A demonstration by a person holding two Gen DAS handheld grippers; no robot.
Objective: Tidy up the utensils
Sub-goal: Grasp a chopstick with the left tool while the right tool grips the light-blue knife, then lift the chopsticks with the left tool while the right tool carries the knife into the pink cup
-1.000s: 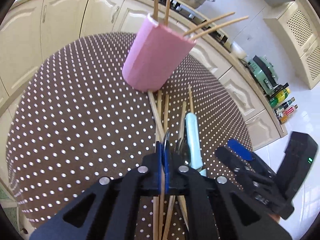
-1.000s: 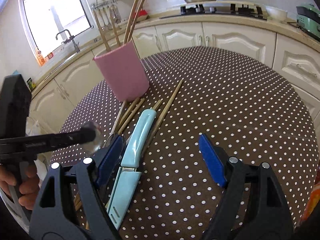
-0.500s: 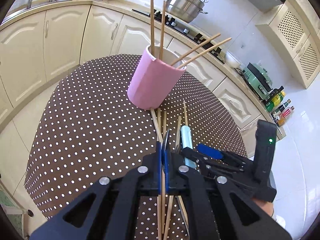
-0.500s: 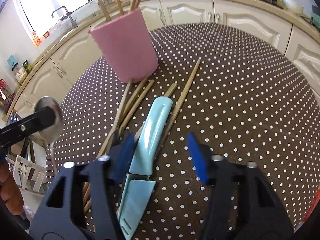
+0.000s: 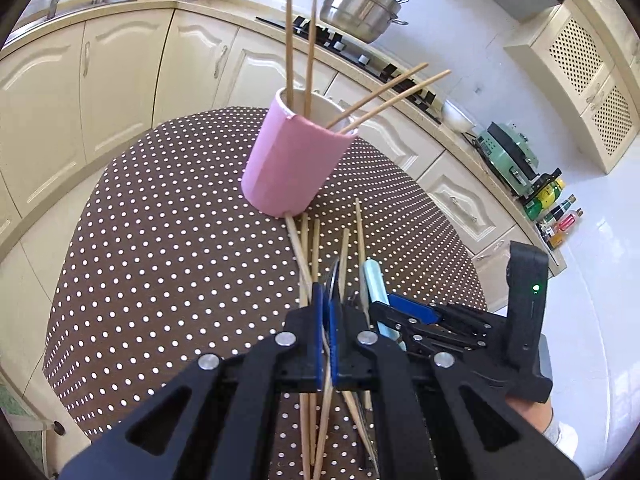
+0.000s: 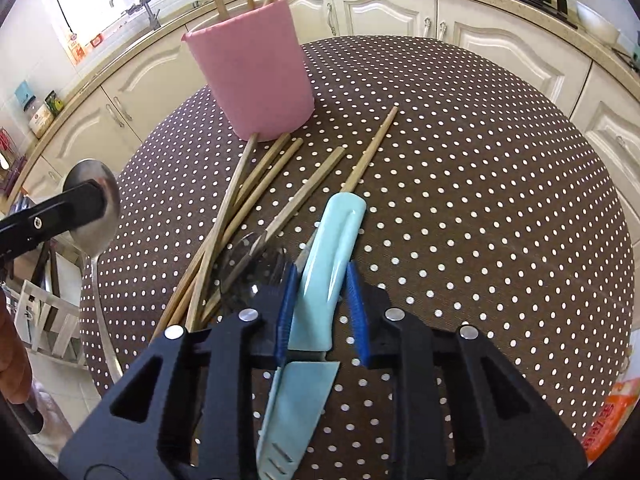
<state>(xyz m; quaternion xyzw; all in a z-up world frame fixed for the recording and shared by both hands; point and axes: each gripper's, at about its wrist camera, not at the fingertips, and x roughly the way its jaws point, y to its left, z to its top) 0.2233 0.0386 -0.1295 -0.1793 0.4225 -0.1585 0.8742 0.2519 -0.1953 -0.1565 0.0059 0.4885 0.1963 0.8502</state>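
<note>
Four chopsticks [image 5: 308, 52] already stand in the pink holder [image 5: 294, 168] on your dotted tablecloth [image 5: 160, 240]; several more chopsticks [image 6: 256, 184] lie fanned out just in front of its base. Your left gripper [image 5: 327, 312] is pinched shut on a metal spoon [image 6: 94, 208], holding it clear of the table at the left edge. Your right gripper [image 6: 322, 304] has been closing around the light-blue knife [image 6: 334, 240]: handle sits between the blue pads [image 6: 288, 300], left pad touching, right pad not quite. A second spoon [image 6: 256, 256] lies beside the knife.
</note>
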